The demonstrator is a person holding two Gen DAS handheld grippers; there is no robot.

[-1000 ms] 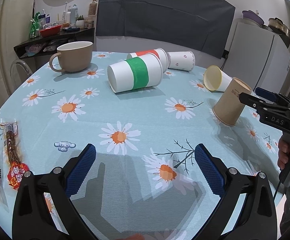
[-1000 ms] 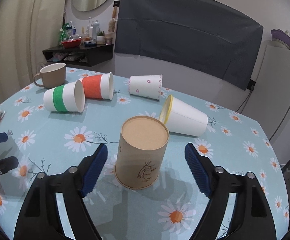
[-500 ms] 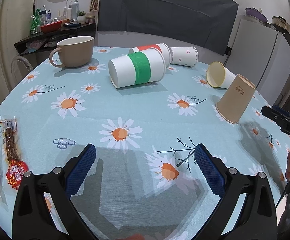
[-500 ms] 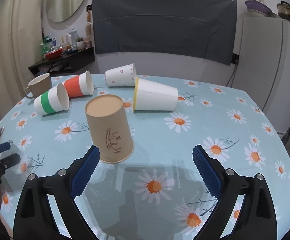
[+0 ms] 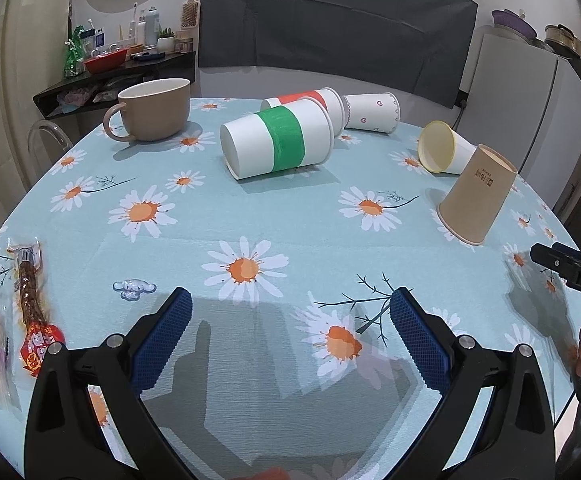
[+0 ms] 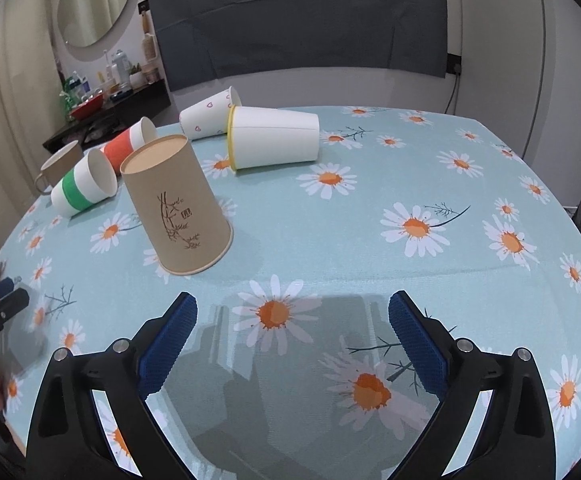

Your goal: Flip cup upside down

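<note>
A brown paper cup (image 6: 176, 208) stands upside down, mouth on the daisy tablecloth; it also shows in the left wrist view (image 5: 476, 196). My right gripper (image 6: 292, 340) is open and empty, well back from the cup and to its right. My left gripper (image 5: 290, 332) is open and empty above the near part of the table. A green-banded cup (image 5: 278, 142), a red-banded cup (image 5: 310, 98), a heart-print cup (image 5: 370, 112) and a yellow-rimmed white cup (image 5: 444, 152) lie on their sides.
A beige ceramic mug (image 5: 154, 114) stands upright at the far left. Snack packets (image 5: 30, 312) lie at the table's left edge. A dark shelf (image 5: 110, 68) with bottles and a white fridge (image 5: 530, 92) stand behind the round table (image 5: 250, 220).
My right gripper has pulled back from around the brown cup and swung right, leaving the cup standing upside down. My left gripper has stayed almost still.
</note>
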